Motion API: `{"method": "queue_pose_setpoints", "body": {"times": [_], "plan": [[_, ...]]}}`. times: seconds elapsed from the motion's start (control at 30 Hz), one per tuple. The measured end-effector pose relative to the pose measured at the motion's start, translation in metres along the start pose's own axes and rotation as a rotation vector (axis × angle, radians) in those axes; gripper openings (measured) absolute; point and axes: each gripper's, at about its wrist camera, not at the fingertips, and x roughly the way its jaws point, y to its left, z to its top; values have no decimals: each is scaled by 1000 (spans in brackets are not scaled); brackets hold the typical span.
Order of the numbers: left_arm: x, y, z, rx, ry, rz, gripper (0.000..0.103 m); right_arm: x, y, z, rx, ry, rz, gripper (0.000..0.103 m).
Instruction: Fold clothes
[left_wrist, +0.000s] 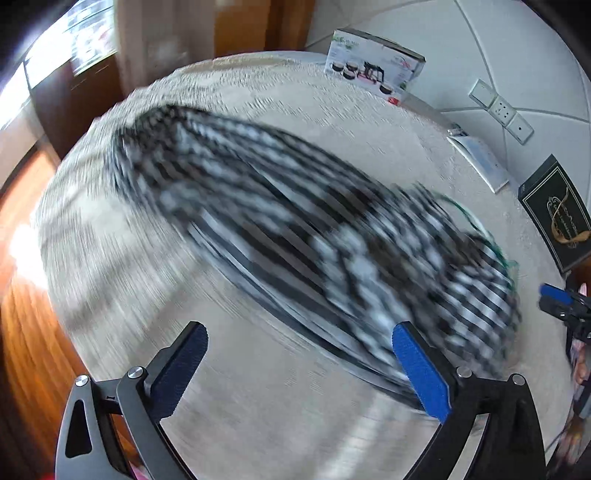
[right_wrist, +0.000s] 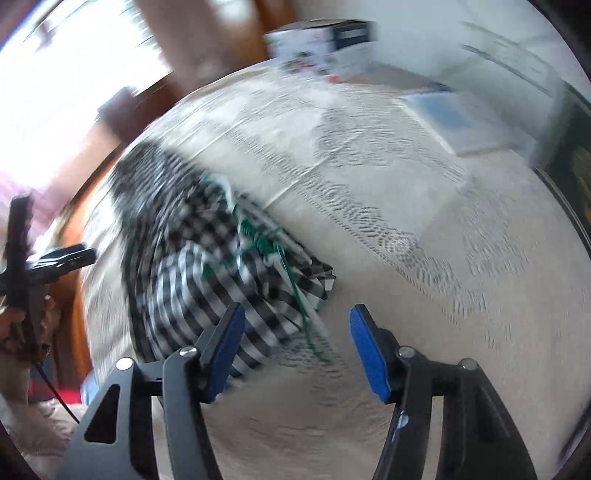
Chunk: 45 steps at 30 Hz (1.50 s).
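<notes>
A black-and-white checked garment lies stretched across the round table, blurred by motion. It also shows in the right wrist view, with green and white striped trim at its near end. My left gripper is open and empty above the cloth's near edge. My right gripper is open and empty, just right of the garment's end. The right gripper shows at the right edge of the left wrist view; the left gripper shows at the left of the right wrist view.
The table has a cream lace cloth. At its far side stand a tea-set box, a blue-and-white booklet and a dark box with gold print. A white padded wall with sockets is behind. Wood floor lies left.
</notes>
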Motion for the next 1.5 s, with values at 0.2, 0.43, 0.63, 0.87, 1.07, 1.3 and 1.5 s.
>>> {"method": "queue_pose_setpoints", "body": {"times": [0.2,0.43,0.63,0.87,1.07,1.3,1.5], "plan": [[4,-91,-56,-62,38,34,103,3,-6,-7,-247,57,82,59],[25,-147,-84,-98,46,110,103,19,-4,-7,-504,77,139,60],[46,-157,-87,-169,41,197,103,43,-7,1,-644,79,180,60],[57,-168,-98,-151,30,237,103,73,-1,7,-715,79,258,62],[57,-163,-87,-152,34,237,103,76,-5,5,-720,49,300,67],[55,-163,-88,-148,59,227,102,76,-3,0,-720,12,284,67],[40,-165,-80,-101,58,183,48,71,0,-1,-638,50,268,14]]}}
